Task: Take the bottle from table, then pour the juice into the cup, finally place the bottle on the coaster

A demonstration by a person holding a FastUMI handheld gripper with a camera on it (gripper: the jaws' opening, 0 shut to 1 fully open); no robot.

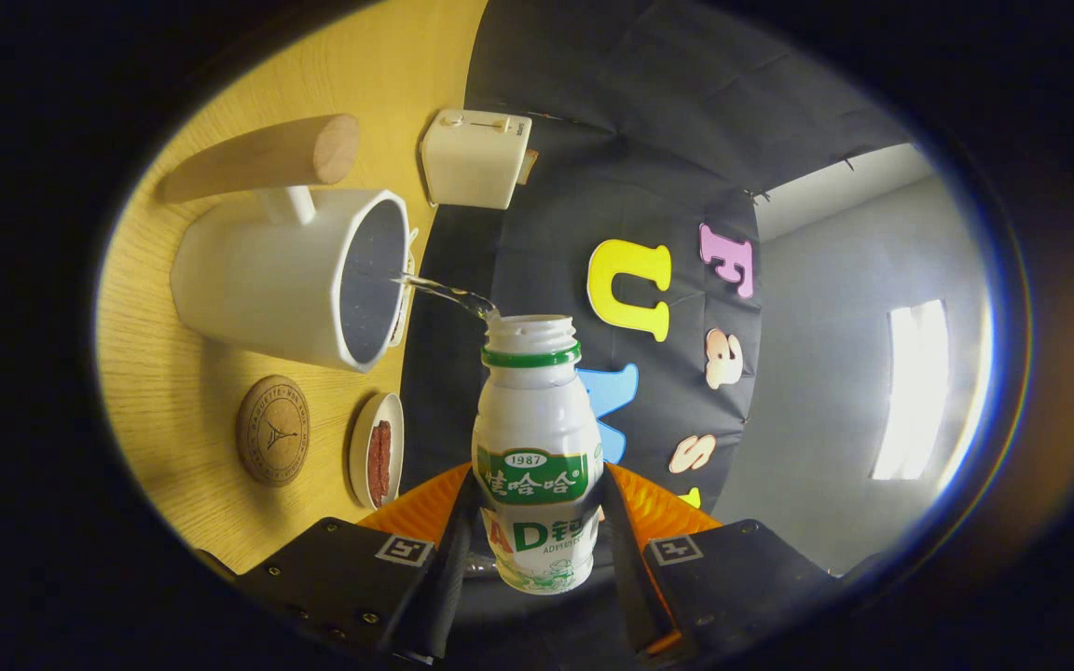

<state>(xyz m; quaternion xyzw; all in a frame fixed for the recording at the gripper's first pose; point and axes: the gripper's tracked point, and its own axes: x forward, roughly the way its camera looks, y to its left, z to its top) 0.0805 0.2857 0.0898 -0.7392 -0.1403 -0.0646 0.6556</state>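
My gripper (pixel 537 550) is shut on a small white bottle (pixel 535 438) with a green label and green neck ring, both fingers pressing its lower body. The view is rolled sideways, so the bottle lies tipped over the table. Its open mouth points toward a white cup (pixel 285 284) with a handle, and a thin clear stream (pixel 448 295) runs from the mouth over the cup's rim into its dark inside. A round cork coaster (pixel 273 430) lies on the wooden table (pixel 173 391) beside the cup, bare.
A small white dish (pixel 378 450) with something red-brown in it sits next to the coaster. A wooden cylinder (pixel 267 157) lies beyond the cup, and a cream toaster (pixel 474 157) stands by the black cloth wall.
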